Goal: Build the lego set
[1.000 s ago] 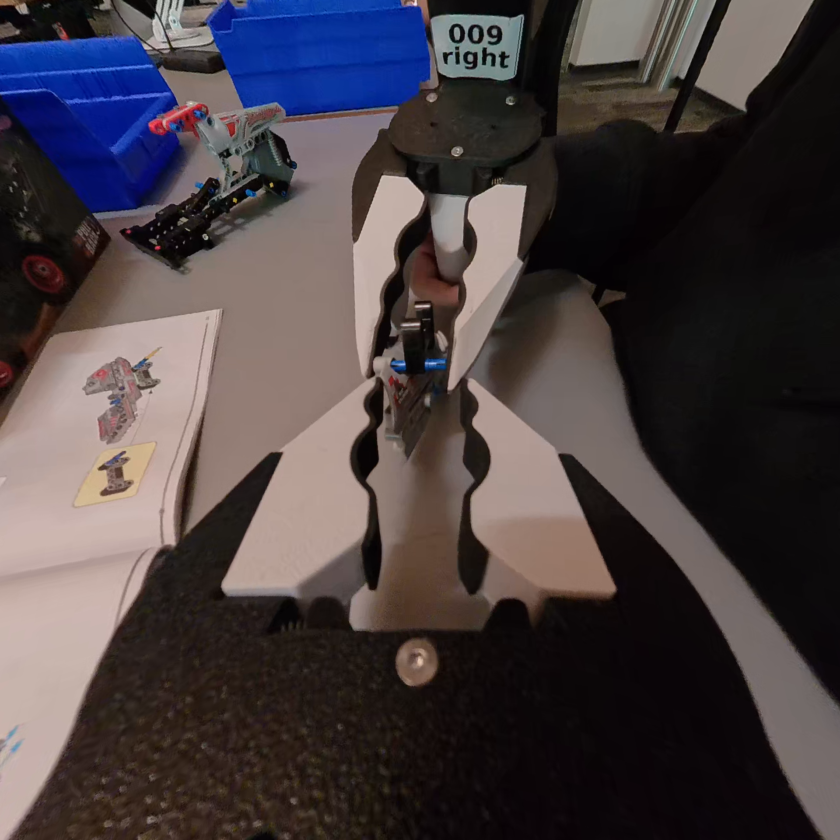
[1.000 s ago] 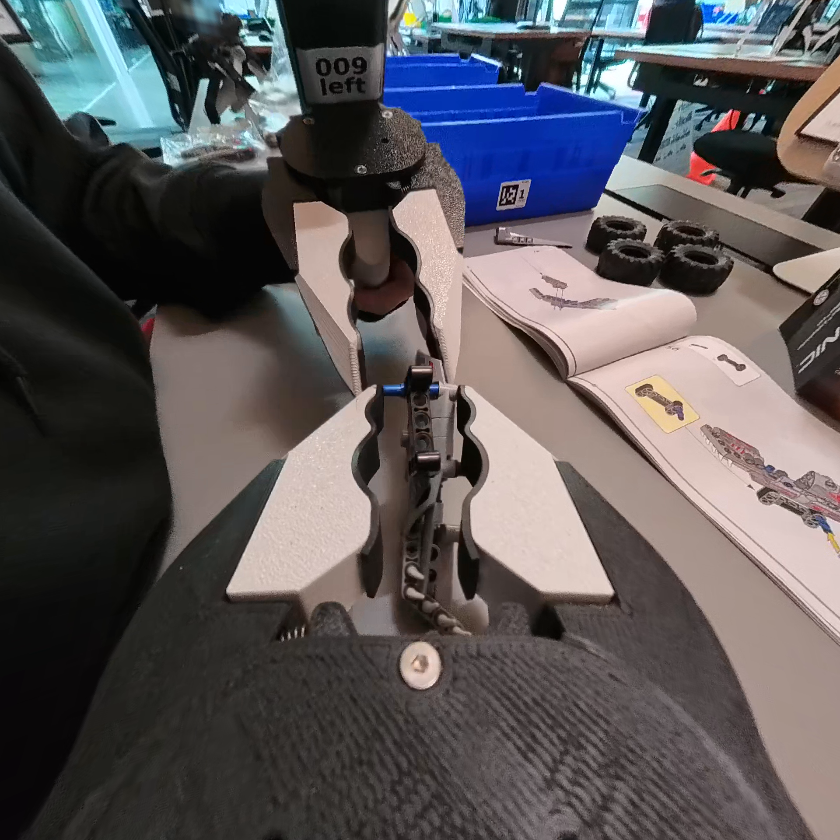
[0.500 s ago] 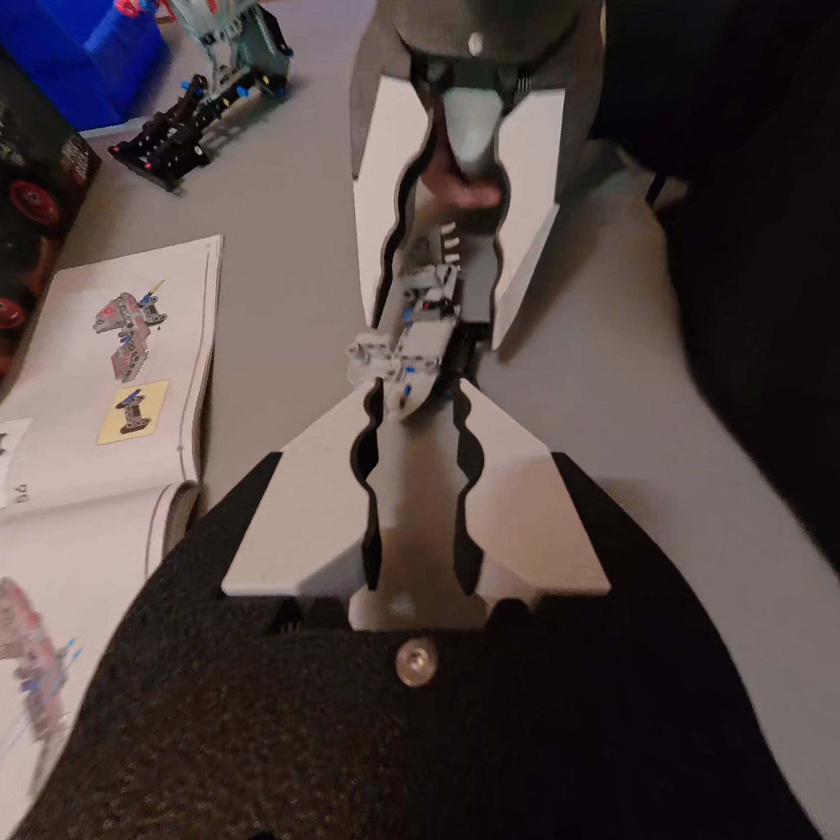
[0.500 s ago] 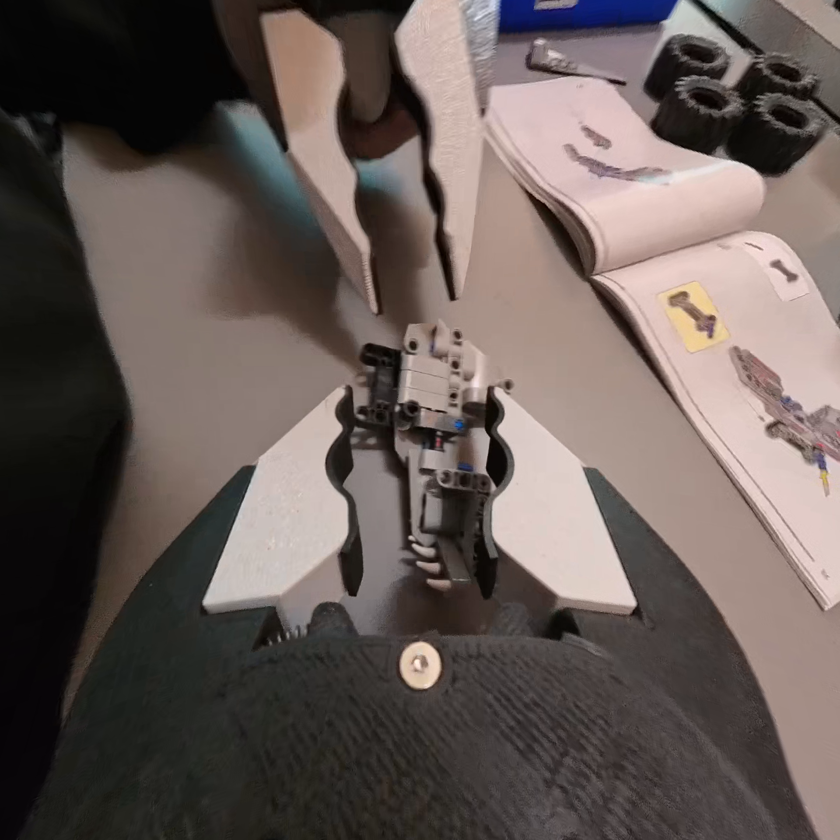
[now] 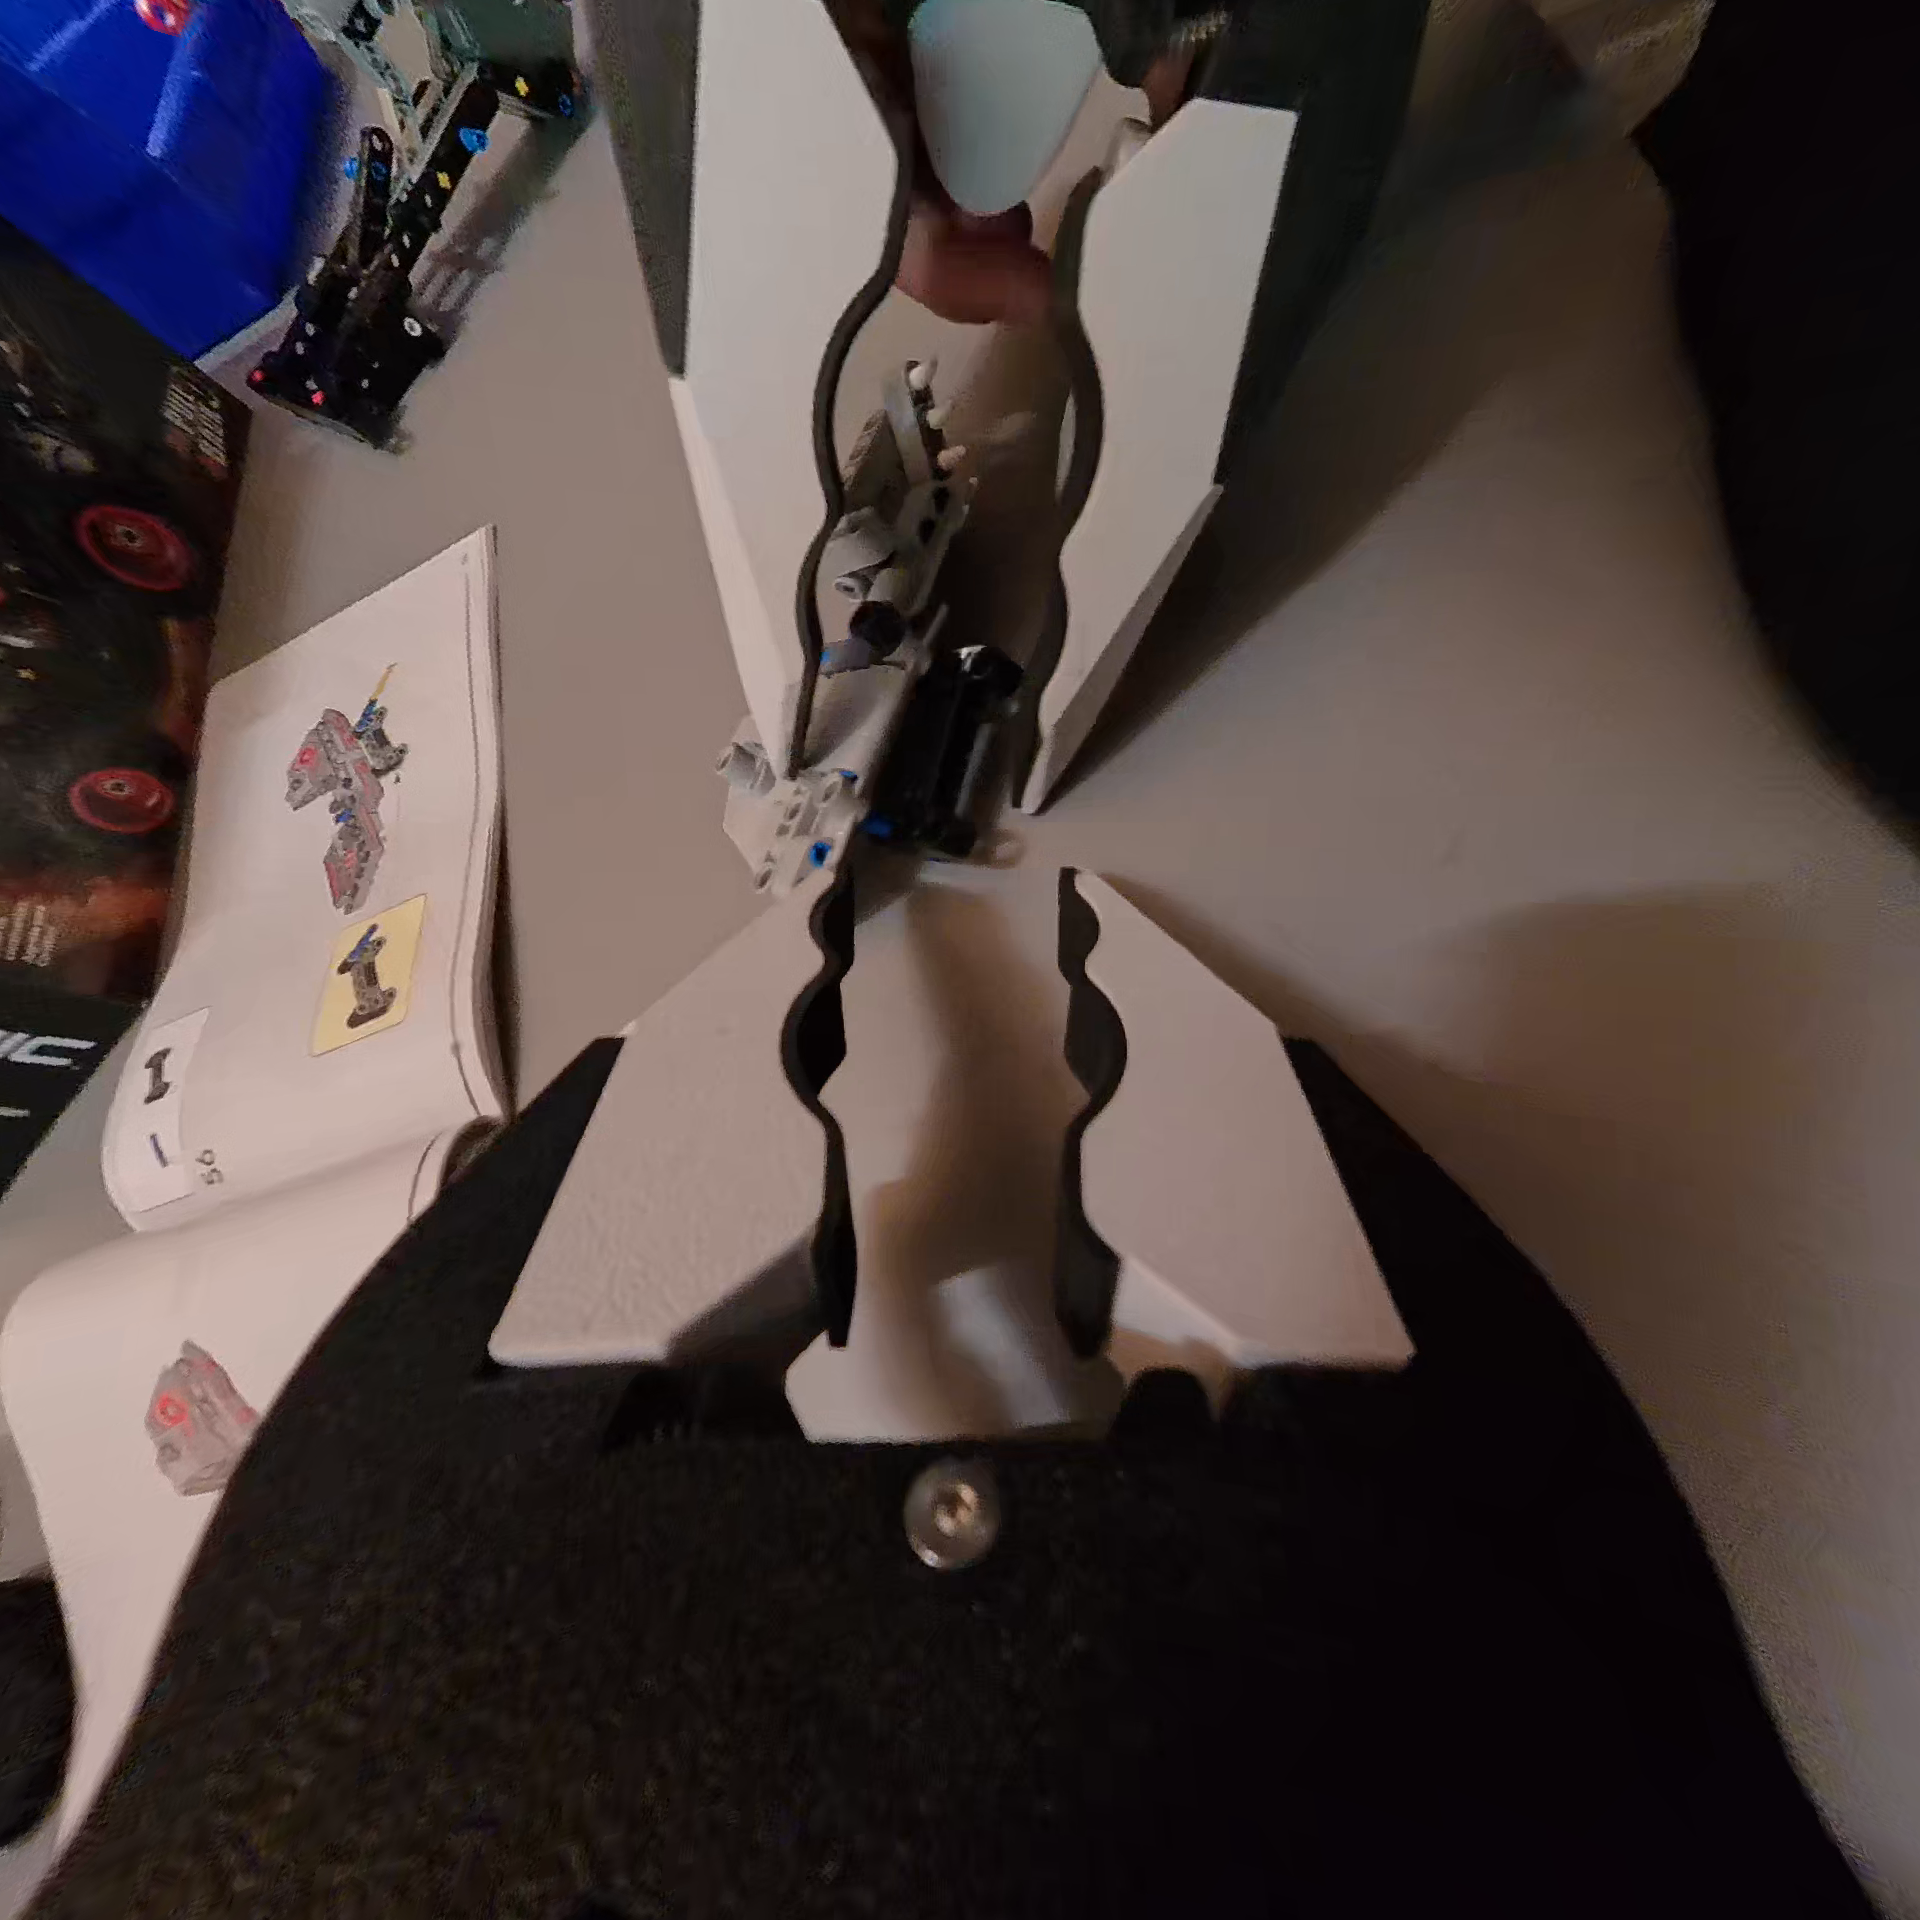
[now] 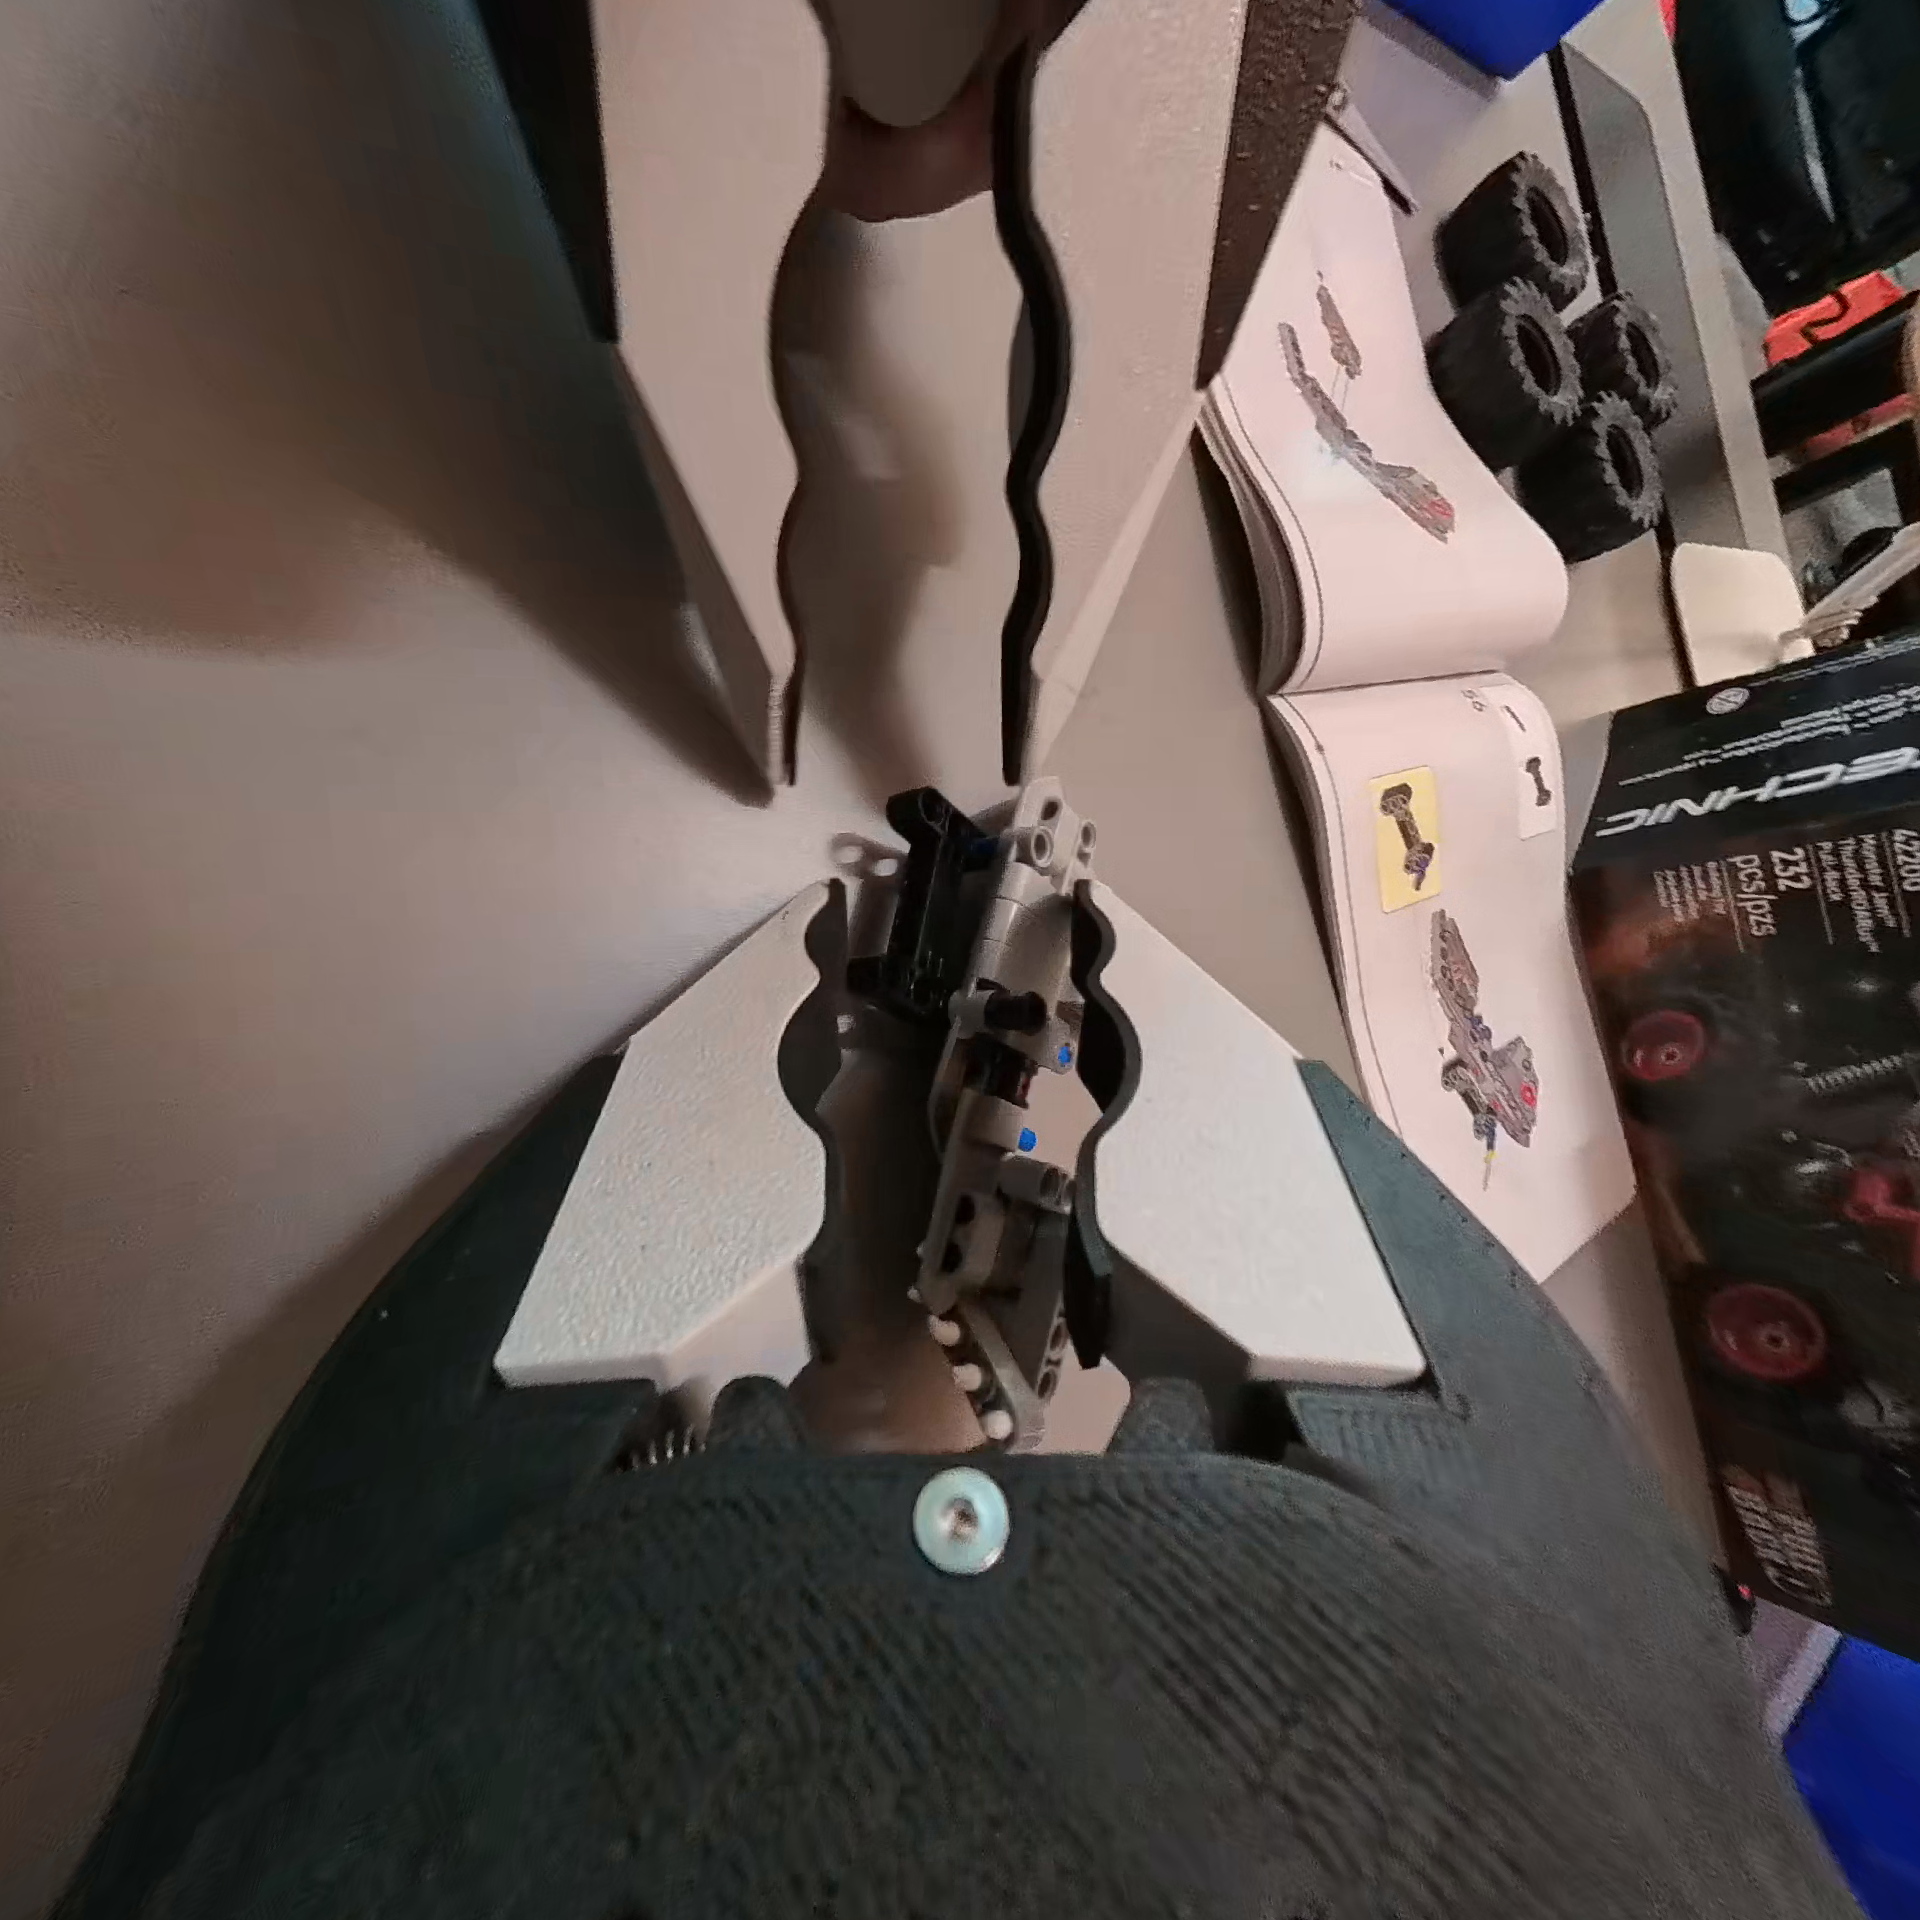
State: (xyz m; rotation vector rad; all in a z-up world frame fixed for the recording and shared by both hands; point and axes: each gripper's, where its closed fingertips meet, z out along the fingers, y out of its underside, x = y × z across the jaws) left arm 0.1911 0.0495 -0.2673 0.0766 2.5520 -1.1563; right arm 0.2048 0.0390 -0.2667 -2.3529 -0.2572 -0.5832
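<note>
A small grey and black lego sub-assembly point(image 6: 977, 1039) with blue pins and white teeth lies between the fingers of my right gripper point(image 6: 951, 894). The jaws stand apart; the piece leans toward the right finger, and a gap shows beside the left finger. The assembly seems to rest on the grey table point(image 5: 1455, 727). My left gripper point(image 5: 951, 883) is open and empty, tip to tip with the right gripper point(image 5: 914, 790). The assembly point(image 5: 894, 520) lies just beyond its fingertips. The left gripper also shows at the top of the right wrist view point(image 6: 896, 774).
An open instruction booklet point(image 5: 343, 831) lies on the left gripper's side, also seen in the right wrist view point(image 6: 1455, 935). A dark set box point(image 6: 1766, 1039) and several black tyres point(image 6: 1538, 343) sit beyond it. A partly built chassis point(image 5: 384, 291) and a blue bin point(image 5: 135, 156) stand farther back. My left and right fingertips are right by each other.
Both grippers have tilted down toward the table. The right gripper's jaws have widened, and the assembly has turned from upright to lying flat between them.
</note>
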